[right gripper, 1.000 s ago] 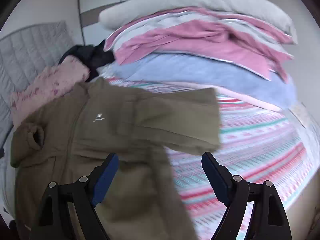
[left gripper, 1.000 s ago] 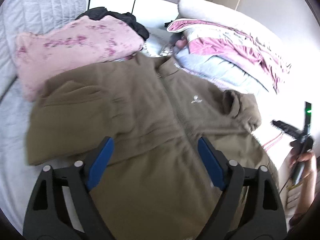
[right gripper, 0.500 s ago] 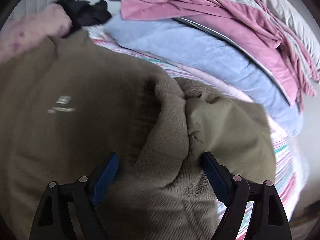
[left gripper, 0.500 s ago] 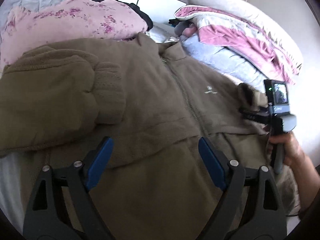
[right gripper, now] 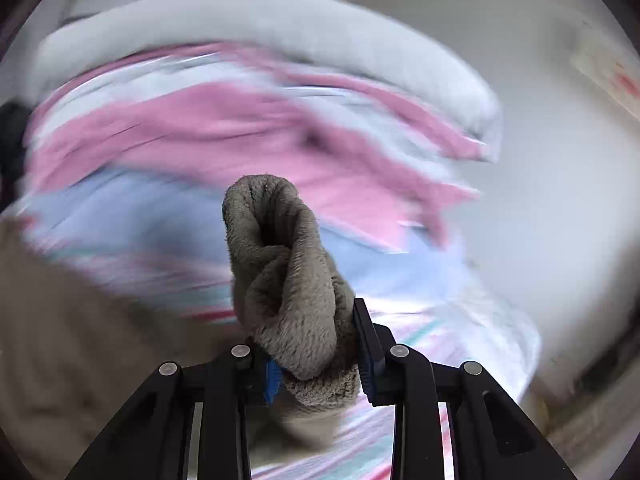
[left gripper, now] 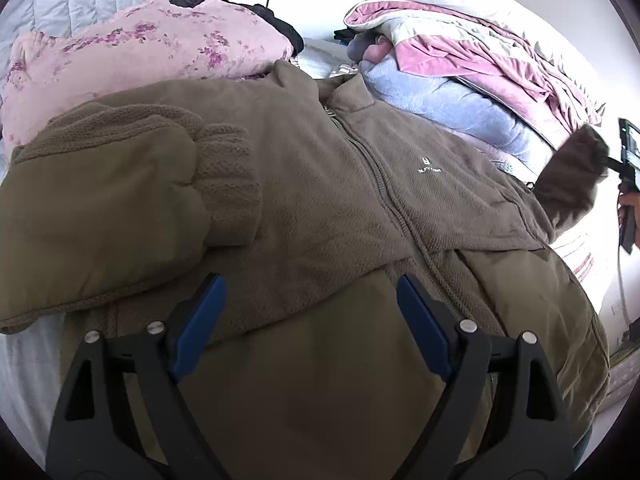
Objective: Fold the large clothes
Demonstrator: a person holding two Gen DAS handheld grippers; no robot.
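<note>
An olive-brown fleece jacket point(left gripper: 320, 184) lies front up on the bed, zipped, with a small white logo on the chest. Its one sleeve point(left gripper: 120, 208) is folded across the body at the left. My left gripper point(left gripper: 308, 320) is open and empty, hovering over the jacket's lower body. My right gripper point(right gripper: 316, 344) is shut on the cuff of the other sleeve point(right gripper: 280, 272) and holds it lifted off the bed. That lifted sleeve also shows at the right edge of the left wrist view point(left gripper: 572, 184), with the right gripper's handle beside it.
A pink floral garment point(left gripper: 152, 52) and a dark one point(left gripper: 276, 20) lie behind the jacket. A pile of blue, pink and grey bedding point(left gripper: 480, 80) with a white pillow point(right gripper: 280, 28) fills the right. A striped sheet point(right gripper: 440, 332) covers the bed.
My right gripper has shut on the sleeve cuff and lifted it up and away to the right; its view is motion-blurred. My left gripper has moved closer over the jacket and stays open.
</note>
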